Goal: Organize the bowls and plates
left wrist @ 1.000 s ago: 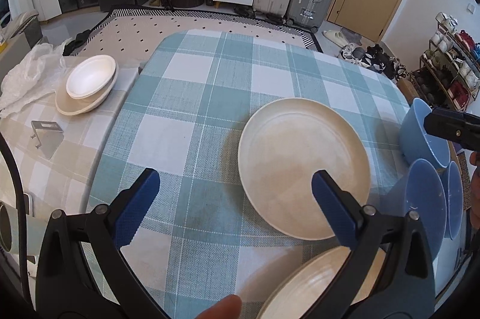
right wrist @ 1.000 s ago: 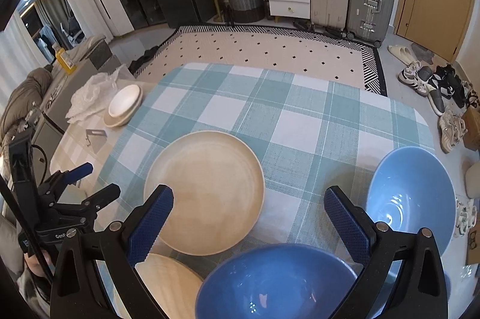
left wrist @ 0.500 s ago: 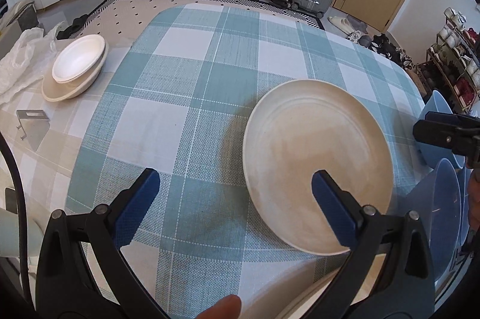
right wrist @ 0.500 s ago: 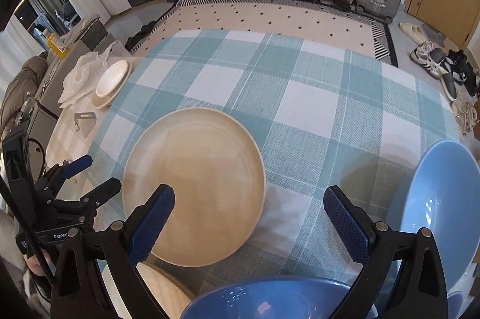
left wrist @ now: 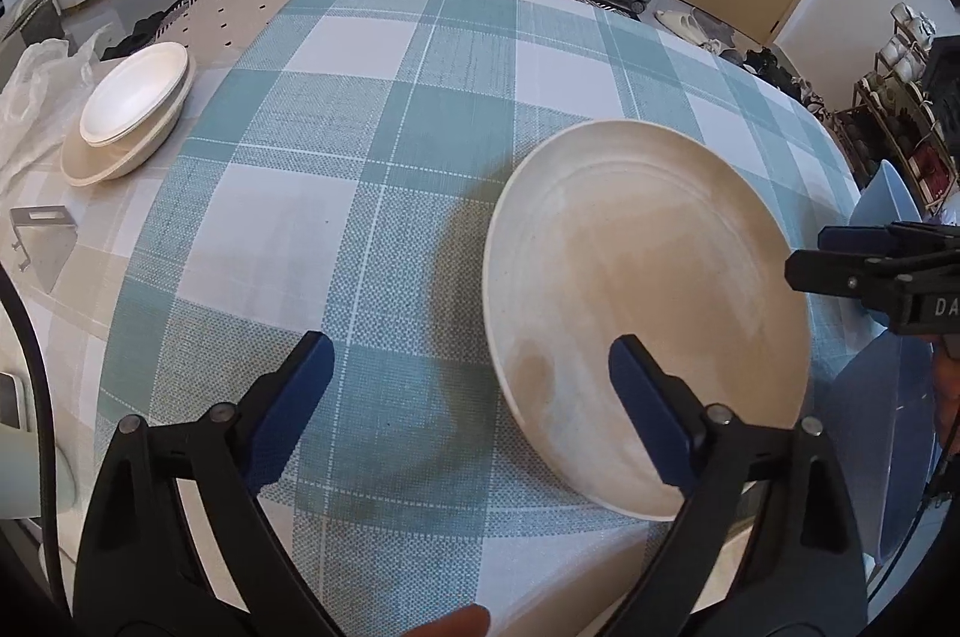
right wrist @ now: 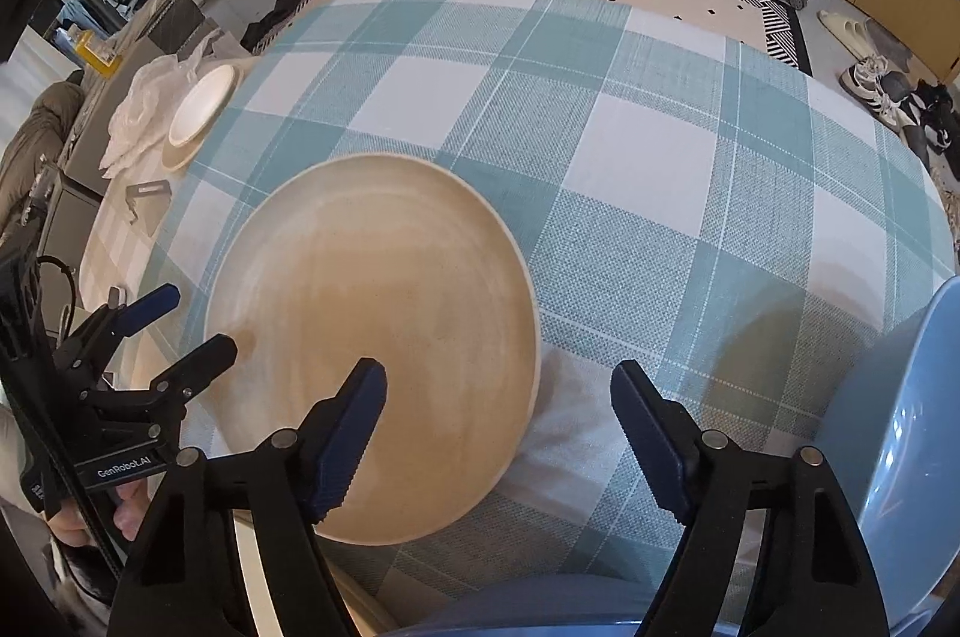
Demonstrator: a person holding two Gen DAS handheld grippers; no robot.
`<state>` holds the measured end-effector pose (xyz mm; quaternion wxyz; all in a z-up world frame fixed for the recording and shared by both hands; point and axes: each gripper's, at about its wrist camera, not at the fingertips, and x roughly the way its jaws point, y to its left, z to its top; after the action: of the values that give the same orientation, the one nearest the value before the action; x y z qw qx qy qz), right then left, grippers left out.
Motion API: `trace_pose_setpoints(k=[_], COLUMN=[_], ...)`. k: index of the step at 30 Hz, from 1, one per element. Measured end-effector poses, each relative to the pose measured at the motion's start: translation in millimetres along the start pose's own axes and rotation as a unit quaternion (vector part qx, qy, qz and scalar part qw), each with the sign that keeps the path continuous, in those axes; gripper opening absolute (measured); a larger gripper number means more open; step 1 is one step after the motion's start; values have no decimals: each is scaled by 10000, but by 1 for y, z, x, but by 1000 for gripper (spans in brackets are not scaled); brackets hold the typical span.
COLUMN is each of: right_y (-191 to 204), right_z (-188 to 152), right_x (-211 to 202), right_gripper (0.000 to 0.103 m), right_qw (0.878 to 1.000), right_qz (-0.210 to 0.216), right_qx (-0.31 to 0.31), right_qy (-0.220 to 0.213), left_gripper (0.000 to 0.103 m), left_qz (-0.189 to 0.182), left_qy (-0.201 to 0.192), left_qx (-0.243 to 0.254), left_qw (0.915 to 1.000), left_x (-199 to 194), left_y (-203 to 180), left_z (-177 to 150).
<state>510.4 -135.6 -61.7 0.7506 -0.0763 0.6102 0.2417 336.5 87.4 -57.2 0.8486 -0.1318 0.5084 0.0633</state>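
Plate (left wrist: 648,289), beige, lies on the checked desk (left wrist: 372,145) in the left wrist view; the left tool (left wrist: 474,385) straddles its left rim, jaws closing, not touching; stacked white bowls (left wrist: 129,109) sit far left. Right wrist view: right tool (right wrist: 498,421), closing, straddles the plate's right rim; a blue bowl (right wrist: 900,433) appears.
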Motion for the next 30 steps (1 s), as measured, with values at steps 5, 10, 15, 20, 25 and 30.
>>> trace_pose_setpoints(k=[5,10,15,20,25,30], right_y=[1,4,5,7,12,12], right_z=[-1,-4,-7,-8,-10,-13], right_x=[8,13,19,20,17,16], right_gripper=[66,54,43,27,20,19], right_qw=[9999,9996,9994,9994,9984,9983], right_qz=[-4,17,-46,-157,-446,-479], right_qx=[-24,-88,-104,-171,-316,-304], right_qy=[166,251,312,274,135,93], left_gripper=[70,54,40,24,19,17], left_qz=[-76,-59,-83,-155,5,14], left_qy=[96,200,268,286,225,154], left_qx=[138,225,322,364,445,467], left_qw=[9998,9995,9991,9988,9988,9988], left_x=[5,11,12,12,9,4], left_y=[-6,-11,-17,-22,-25,-24], left_z=[-1,-6,-9,-10,-13,-14])
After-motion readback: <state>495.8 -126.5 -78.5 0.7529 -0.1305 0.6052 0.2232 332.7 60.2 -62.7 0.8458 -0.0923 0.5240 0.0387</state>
